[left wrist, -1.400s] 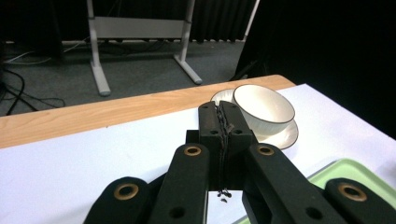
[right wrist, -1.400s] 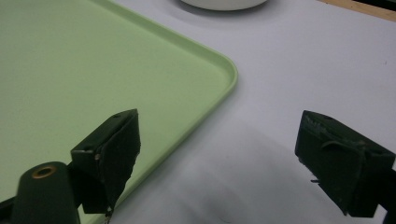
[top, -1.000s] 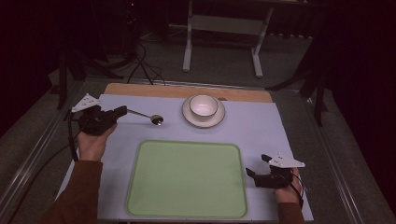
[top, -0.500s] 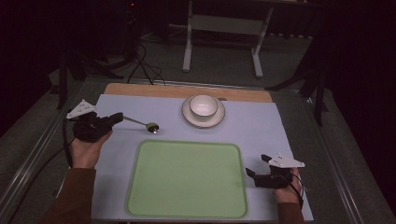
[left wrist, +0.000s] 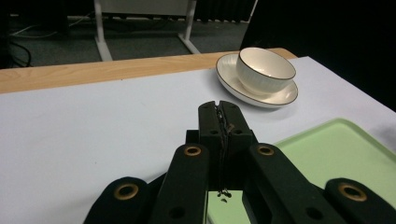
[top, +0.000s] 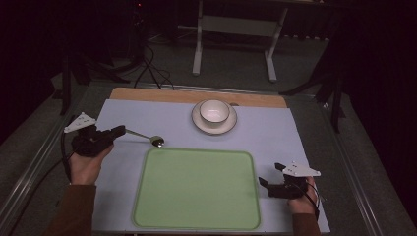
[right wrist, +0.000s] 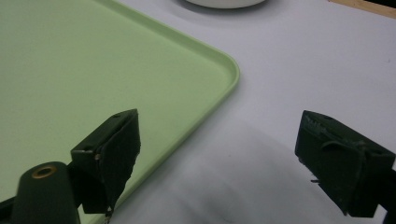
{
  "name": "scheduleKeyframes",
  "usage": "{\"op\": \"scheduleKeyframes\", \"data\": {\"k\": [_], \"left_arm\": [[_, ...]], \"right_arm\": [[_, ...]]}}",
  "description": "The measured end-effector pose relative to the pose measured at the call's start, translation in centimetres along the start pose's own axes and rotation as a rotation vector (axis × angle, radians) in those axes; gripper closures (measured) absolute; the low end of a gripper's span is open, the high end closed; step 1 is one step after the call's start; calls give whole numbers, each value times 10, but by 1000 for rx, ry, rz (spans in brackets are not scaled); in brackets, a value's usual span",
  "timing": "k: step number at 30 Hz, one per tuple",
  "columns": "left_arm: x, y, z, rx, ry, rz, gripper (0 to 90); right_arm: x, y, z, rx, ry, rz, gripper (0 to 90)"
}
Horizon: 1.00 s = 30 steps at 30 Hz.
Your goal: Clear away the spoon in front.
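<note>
the left gripper [top: 112, 134] is clamping its jaws tight on the handle of the spoon [top: 147, 138], carrying it level with the bowl end hanging just off the far-left corner of the green tray [top: 196, 223], probably so it can be set down there. compared with a moment ago, it is sitting nearer the tray, while the right gripper [top: 272, 175] is resting wide open and empty at the tray's right edge.

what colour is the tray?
Pale green tray, plain, no pattern. Shows best in the high view.
</note>
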<state>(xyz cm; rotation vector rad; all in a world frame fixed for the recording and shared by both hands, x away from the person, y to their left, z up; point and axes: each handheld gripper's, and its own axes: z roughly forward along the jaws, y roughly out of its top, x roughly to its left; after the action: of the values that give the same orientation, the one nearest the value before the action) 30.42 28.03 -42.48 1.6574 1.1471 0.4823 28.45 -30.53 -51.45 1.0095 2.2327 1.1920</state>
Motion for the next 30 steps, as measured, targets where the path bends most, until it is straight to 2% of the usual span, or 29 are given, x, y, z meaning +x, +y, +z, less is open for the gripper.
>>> {"op": "scheduleKeyframes", "data": {"k": [11,13,18,22,24,26,30], "left_arm": [[2,-15,-3,26,-5,-20,892],[3,-17,-3,38,-9,-34,893],[3,-18,-2,51,-7,-41,892],[4,-16,3,63,5,-63,892],[3,-14,7,63,18,-58,892],[3,-11,12,53,35,-49,891],[5,-2,26,19,55,-60,884]], "right_arm": [[0,0,0,1,-2,-1,139],[0,0,0,1,-2,0,139],[0,0,0,2,-2,0,139],[0,0,0,3,-1,-2,139],[0,0,0,2,-2,-2,139],[0,0,0,5,-2,0,139],[1,0,0,7,0,-5,139]]}}
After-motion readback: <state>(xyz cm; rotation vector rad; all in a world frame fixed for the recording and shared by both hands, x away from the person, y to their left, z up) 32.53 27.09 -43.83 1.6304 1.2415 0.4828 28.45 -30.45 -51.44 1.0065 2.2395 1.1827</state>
